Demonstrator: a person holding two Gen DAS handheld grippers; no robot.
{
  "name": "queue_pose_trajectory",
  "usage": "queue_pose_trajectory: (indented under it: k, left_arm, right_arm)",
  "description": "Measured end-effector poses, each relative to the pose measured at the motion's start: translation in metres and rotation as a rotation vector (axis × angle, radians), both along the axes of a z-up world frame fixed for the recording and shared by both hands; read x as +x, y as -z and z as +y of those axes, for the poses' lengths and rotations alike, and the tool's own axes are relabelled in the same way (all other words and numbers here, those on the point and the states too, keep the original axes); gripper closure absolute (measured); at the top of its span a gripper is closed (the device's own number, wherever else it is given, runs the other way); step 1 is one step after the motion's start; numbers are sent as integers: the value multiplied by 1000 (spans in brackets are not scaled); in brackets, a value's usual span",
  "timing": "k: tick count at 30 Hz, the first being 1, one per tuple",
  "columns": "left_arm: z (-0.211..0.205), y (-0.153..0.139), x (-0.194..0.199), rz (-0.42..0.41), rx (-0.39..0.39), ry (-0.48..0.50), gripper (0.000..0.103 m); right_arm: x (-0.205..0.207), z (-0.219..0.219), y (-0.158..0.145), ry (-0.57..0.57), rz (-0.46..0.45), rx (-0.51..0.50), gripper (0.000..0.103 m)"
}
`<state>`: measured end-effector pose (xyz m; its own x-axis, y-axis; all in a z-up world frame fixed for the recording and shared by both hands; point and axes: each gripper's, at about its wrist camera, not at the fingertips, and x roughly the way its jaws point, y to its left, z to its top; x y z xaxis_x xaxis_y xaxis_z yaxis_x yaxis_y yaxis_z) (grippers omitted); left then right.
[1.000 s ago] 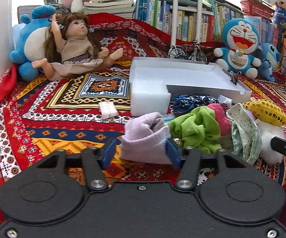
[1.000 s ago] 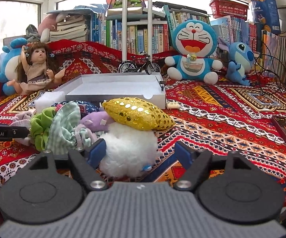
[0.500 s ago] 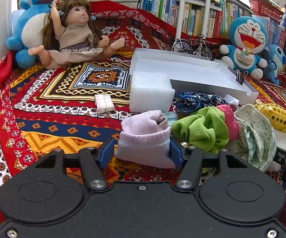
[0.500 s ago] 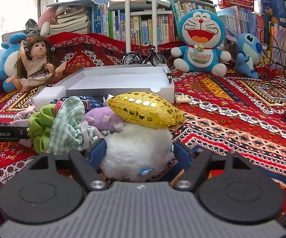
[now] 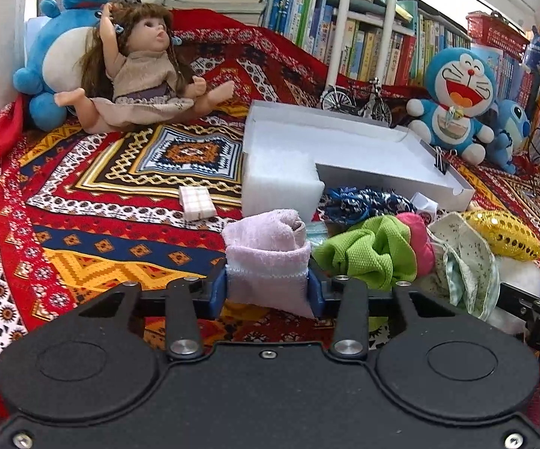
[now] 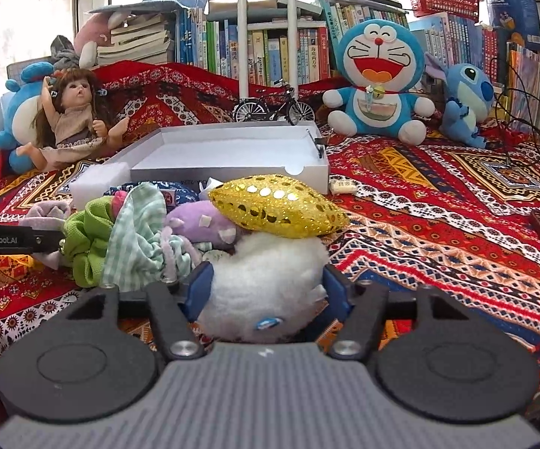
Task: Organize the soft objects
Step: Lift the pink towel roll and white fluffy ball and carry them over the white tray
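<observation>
A rolled pale pink towel (image 5: 266, 250) stands on the patterned red cloth. My left gripper (image 5: 268, 290) is closing on it, both blue pads pressed into its sides. To its right lies a heap: a green cloth (image 5: 367, 254), a pink piece (image 5: 418, 239), a checked cloth (image 6: 135, 239) and a purple soft toy (image 6: 202, 220). My right gripper (image 6: 266, 288) is closing on a white fluffy ball (image 6: 270, 269), its pads sinking into the fluff. A gold sequined cushion (image 6: 277, 205) rests on top of the ball. Behind the heap sits an open white box (image 6: 228, 149).
A white foam block (image 5: 277, 183) leans at the box's near corner, with a small checked block (image 5: 197, 202) to its left. A doll (image 5: 142, 71), a blue cat plush (image 6: 378, 86), a blue alien plush (image 6: 464, 104) and a model bicycle (image 6: 273, 108) line the back before bookshelves.
The left jaws have narrowed and now squeeze the pink towel. The right jaws have come in against the white fluffy ball. Both hands stayed nearly in place.
</observation>
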<state>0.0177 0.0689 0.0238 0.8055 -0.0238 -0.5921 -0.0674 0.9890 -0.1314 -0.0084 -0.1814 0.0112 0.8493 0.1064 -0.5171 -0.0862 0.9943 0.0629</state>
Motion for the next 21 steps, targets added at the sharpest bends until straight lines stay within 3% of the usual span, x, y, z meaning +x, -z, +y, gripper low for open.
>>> queue_pose_trajectory:
  k: [5, 14, 21]
  left_arm:
    - [6, -7, -6, -25, -2, -15, 63]
    - [8, -5, -6, -6, -19, -18, 63]
    - [9, -3, -7, -3, -30, -20, 63]
  right_arm:
    - [-2, -6, -4, 14, 0, 23, 47]
    - [-2, 3, 2, 5, -1, -29, 41]
    - [0, 0, 7, 10, 3, 3, 38]
